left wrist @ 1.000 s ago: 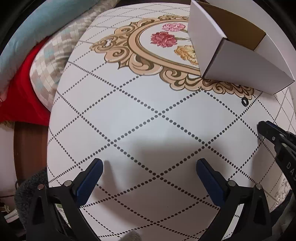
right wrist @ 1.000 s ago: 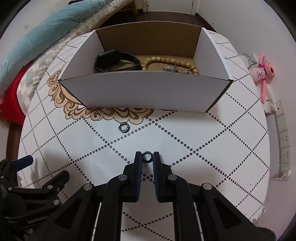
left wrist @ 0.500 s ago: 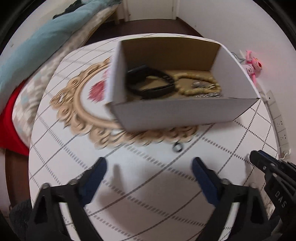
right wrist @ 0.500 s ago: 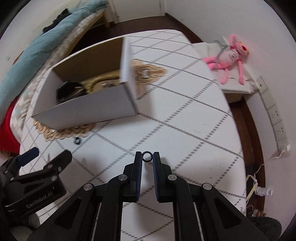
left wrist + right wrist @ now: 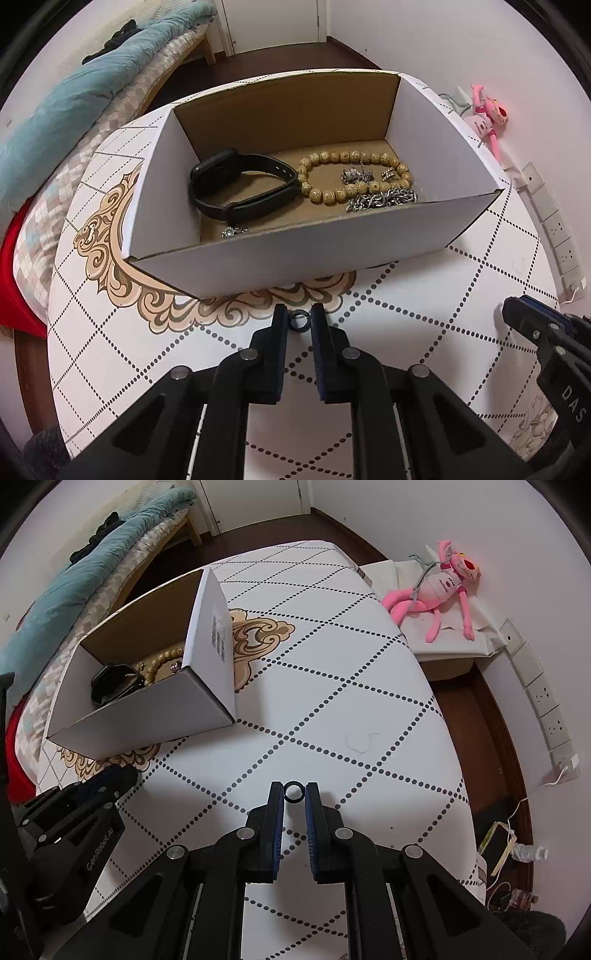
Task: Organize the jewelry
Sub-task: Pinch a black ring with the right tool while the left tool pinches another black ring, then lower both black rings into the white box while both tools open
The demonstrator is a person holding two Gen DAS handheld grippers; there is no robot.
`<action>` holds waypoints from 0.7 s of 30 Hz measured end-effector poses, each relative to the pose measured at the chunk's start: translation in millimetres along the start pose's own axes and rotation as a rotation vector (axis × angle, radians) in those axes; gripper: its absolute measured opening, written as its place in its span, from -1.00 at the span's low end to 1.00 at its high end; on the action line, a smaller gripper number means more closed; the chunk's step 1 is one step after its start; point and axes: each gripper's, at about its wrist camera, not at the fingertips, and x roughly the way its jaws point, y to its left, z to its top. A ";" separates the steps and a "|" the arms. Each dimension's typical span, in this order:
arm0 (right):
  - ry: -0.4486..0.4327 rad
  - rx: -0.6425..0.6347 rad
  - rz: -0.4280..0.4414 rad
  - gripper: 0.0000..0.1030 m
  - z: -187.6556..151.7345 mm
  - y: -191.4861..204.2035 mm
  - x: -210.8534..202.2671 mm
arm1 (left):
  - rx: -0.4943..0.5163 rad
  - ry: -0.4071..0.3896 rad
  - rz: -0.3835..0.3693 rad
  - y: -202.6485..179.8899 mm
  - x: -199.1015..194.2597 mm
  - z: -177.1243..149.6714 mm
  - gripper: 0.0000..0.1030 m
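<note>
Left wrist view: a small dark ring (image 5: 299, 320) sits between the fingertips of the left gripper (image 5: 299, 321), whose jaws are closed onto it from both sides. The ring is just in front of the near wall of the open cardboard box (image 5: 295, 254), over the ornate gold border printed on the table (image 5: 147, 350). Inside the box lie a black wristband (image 5: 240, 188), a wooden bead bracelet (image 5: 354, 177), a silver chain (image 5: 384, 201) against the near wall, small silver pieces inside the bead loop, and a small silver item (image 5: 233, 231) near the wristband. The right gripper body appears at the right edge of this view.

Right wrist view: a second dark ring (image 5: 294, 793) is clamped between the fingertips of the right gripper (image 5: 294, 794), jaws drawn together on it. It is held over the white dotted-diamond tabletop, well apart from the box (image 5: 147, 716), which stands to the left. The left gripper body (image 5: 74, 819) shows at the lower left. Beyond the table edge, a pink plush toy (image 5: 439, 587) lies on a white surface, wall sockets (image 5: 546, 701) run along the right wall, and a bed with a teal blanket (image 5: 92, 576) is at the upper left.
</note>
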 end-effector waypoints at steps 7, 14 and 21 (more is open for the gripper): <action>-0.018 -0.002 0.020 -0.76 -2.2 4.4 -10.8 | -0.017 -0.019 -0.018 5.8 -10.9 -8.4 -0.81; -0.048 -0.007 0.056 -0.76 -0.9 10.9 -34.4 | -0.031 -0.073 -0.064 10.0 -47.8 -15.7 -0.81; -0.096 -0.007 0.118 -0.77 14.9 21.1 -67.3 | -0.079 -0.114 -0.111 24.3 -92.1 0.1 -0.81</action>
